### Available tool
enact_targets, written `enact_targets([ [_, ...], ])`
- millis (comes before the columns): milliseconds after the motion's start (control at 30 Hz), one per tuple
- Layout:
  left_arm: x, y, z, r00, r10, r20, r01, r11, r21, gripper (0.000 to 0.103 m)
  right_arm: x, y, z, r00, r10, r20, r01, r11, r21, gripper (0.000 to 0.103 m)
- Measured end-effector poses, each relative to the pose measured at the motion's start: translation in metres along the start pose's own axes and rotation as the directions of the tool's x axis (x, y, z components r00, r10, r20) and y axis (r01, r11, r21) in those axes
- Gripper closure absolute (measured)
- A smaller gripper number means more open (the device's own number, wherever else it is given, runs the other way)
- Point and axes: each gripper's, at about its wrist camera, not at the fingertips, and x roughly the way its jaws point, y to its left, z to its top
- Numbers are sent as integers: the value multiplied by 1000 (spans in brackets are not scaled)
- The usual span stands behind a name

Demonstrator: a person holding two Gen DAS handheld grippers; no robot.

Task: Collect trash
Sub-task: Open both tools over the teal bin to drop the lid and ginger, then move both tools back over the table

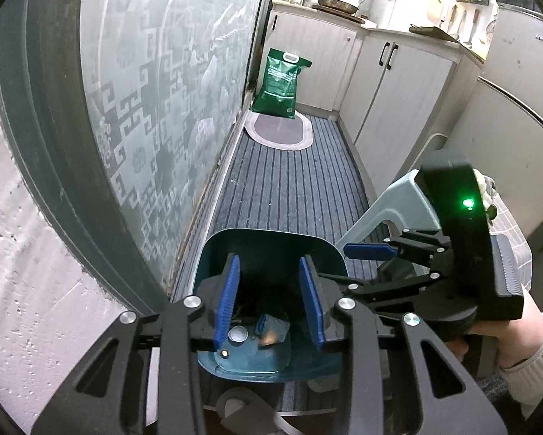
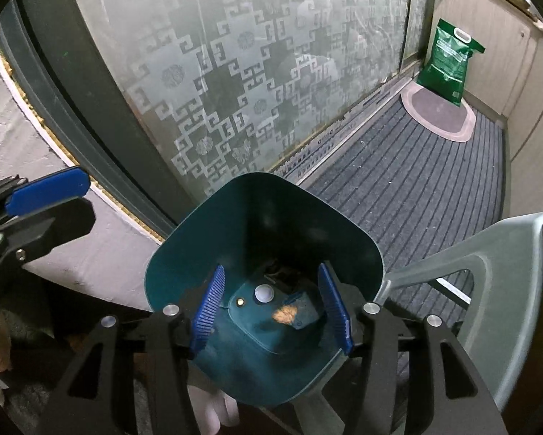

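Teal plastic dustpan point(image 2: 264, 253), a deep scoop with a rounded rim, lies straight under both grippers, its mouth open toward them and its long axis running away along the striped grey floor mat point(image 2: 416, 188). On its floor rest a small blue-wrapped scrap with an orange-brown crumb point(image 2: 293, 313) and a round white cap point(image 2: 264, 293), beside a darker heap deeper in that I cannot make out.

From the right gripper point(image 2: 271, 311) the scrap sits between the blue ribbed pads and slightly toward the right one, so this hand seems the nearer and better lined up. Its jaws stand about half spread, pads clear of everything, holding nothing.

In the left wrist view the left gripper point(image 1: 269, 304) hangs over the same pan, jaws part open and empty, the scrap point(image 1: 273, 330) low between them. A pale grey-green plastic stool point(image 2: 489, 253) stands just beside the pan.
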Motion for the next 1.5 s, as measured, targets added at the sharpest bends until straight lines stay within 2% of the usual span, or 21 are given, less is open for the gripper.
enact_targets([
  [400,-17,-18,15,998,-18,56,18,1000,-2,67,-41,-1,-5,998,15,56,-14,1000,-15,49],
  [800,-30,-82,38,992,-68,110,62,996,64,63,-102,-36,-24,988,-18,153,13,999,33,49],
  [1167,-13,-148,44,989,-121,85,108,984,143,55,-156,-90,-56,972,-91,216,68,992,110,49],
  [1500,16,-193,37,989,-143,31,134,970,201,55,-187,-137,-90,959,-158,233,116,976,182,49],
])
